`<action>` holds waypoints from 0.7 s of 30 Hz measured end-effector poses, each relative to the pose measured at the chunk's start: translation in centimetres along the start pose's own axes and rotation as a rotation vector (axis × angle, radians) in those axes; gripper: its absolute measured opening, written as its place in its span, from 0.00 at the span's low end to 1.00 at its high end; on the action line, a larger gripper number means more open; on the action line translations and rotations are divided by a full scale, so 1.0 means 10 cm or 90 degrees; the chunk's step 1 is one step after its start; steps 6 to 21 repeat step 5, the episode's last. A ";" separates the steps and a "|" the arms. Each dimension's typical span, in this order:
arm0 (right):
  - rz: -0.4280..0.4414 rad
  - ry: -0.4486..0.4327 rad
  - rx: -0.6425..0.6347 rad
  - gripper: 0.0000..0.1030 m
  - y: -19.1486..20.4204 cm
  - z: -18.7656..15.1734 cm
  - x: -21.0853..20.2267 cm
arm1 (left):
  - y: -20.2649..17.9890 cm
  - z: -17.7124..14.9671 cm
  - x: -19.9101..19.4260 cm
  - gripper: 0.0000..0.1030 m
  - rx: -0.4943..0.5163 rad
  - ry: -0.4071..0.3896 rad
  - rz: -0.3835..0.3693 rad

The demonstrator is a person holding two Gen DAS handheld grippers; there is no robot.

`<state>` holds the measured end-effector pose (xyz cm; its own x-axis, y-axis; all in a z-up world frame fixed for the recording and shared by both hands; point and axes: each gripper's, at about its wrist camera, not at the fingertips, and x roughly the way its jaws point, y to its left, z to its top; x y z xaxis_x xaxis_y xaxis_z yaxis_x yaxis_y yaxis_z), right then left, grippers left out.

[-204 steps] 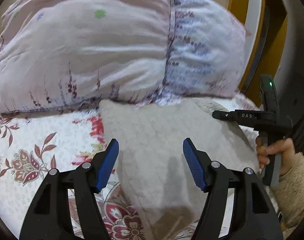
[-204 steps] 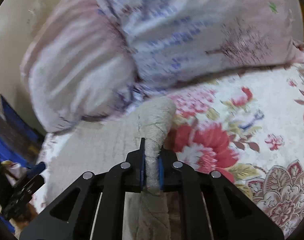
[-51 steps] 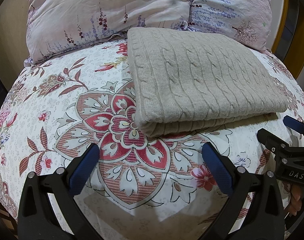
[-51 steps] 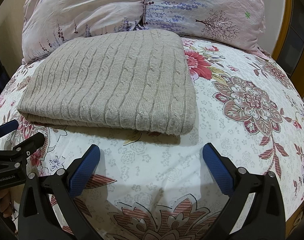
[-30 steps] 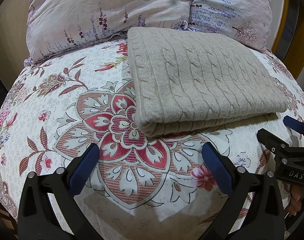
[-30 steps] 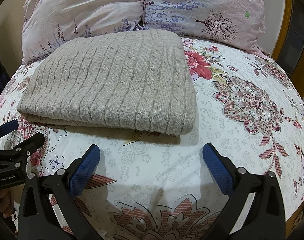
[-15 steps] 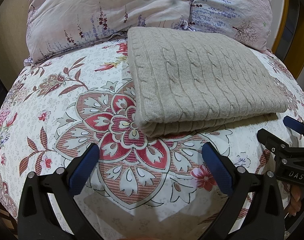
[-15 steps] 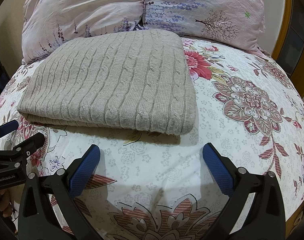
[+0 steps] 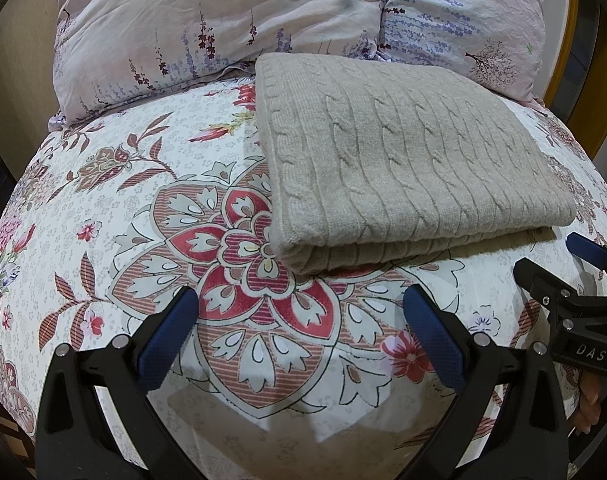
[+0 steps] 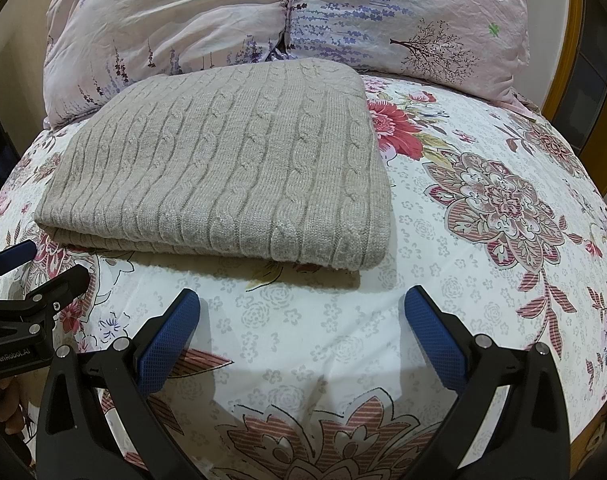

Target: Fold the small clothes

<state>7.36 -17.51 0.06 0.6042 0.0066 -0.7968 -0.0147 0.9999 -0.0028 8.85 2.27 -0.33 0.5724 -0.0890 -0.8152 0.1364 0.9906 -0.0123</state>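
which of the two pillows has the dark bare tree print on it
The right-hand pillow, with the dark tree beside dense purple sprigs. The left pillow shows only sparse flower stalks.

Bedroom (floral bedspread (image 10: 483, 288), pillows (image 10: 403, 12))

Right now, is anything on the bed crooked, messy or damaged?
Nothing stands out. The beige knitted sweater lies folded in a neat rectangle on the flowered bedspread, its far edge against the two pillows. Both grippers, left and right, are open and clear of it.
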 end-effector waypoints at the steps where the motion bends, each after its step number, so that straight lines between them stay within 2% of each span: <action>1: 0.000 0.000 0.000 0.99 0.00 0.00 0.00 | 0.00 0.00 0.00 0.98 0.000 0.000 0.000; 21: 0.000 0.000 0.000 0.99 0.00 0.00 0.00 | 0.00 0.00 0.00 0.98 0.000 0.000 0.000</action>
